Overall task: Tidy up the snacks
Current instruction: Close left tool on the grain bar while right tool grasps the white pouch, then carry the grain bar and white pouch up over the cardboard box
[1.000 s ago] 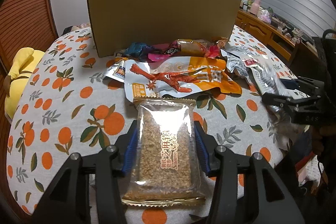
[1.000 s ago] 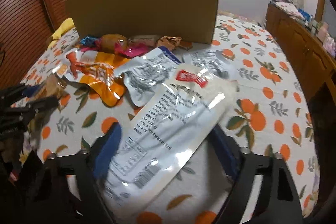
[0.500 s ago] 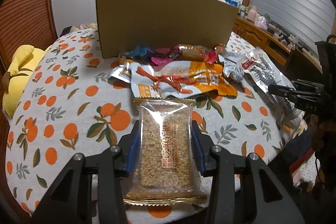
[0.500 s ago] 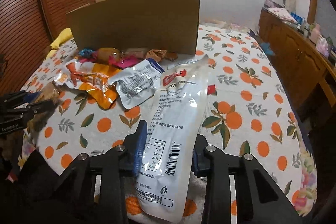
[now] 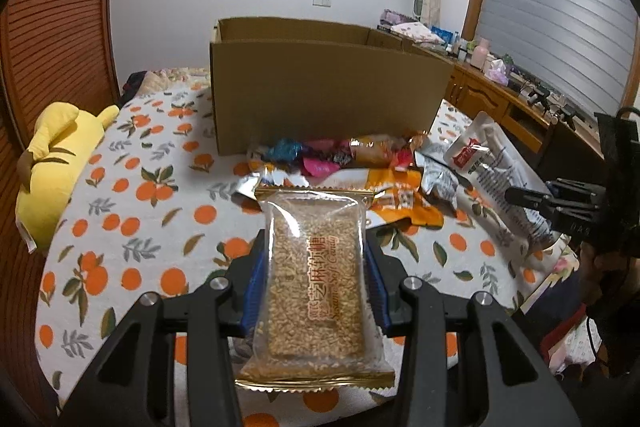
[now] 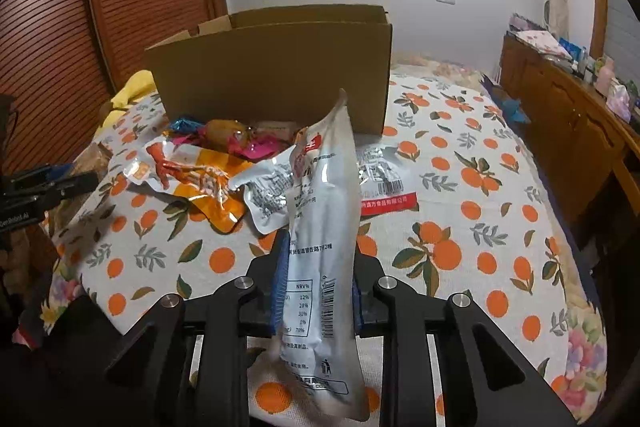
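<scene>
I see the open cardboard box (image 5: pixel 328 95) standing beyond the snack pile (image 6: pixel 208 163), straight ahead of both grippers. My right gripper (image 6: pixel 316 279) is clamped fully on the white foil pouch (image 6: pixel 320 227), long axis pointing toward the box. My left gripper (image 5: pixel 316 267) is partly closed, pads pressing the sesame candy bar (image 5: pixel 316 275), equally aligned.

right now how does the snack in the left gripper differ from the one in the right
The sesame candy bar is a short clear pack showing golden sesame inside; the silver pouch is long, opaque and printed with a barcode. The bar lies flat in the left gripper; the pouch stands on edge in the right gripper. Both are clamped and lifted off the orange-print tablecloth.
</scene>
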{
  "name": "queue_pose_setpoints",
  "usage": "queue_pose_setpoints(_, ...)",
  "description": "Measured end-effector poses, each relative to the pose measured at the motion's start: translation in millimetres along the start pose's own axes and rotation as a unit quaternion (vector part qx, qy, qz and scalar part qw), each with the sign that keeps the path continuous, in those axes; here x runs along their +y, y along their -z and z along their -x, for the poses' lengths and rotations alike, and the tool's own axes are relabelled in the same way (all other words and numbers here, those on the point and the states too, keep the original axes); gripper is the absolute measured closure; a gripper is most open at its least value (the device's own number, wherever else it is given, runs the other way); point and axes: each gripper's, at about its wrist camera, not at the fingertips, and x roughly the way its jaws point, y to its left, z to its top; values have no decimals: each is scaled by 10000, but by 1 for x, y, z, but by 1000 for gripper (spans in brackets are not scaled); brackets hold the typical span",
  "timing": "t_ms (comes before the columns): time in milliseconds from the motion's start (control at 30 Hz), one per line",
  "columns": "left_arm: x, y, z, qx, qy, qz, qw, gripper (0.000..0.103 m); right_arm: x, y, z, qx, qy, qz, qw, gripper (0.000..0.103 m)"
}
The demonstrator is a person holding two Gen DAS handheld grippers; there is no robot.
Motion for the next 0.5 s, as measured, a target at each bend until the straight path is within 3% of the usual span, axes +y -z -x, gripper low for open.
queue_pose_setpoints(500, -14, -45, 11, -393, 106, -266, 9988, 61, -2, -24, 15, -344, -26, 124, 9993, 80)
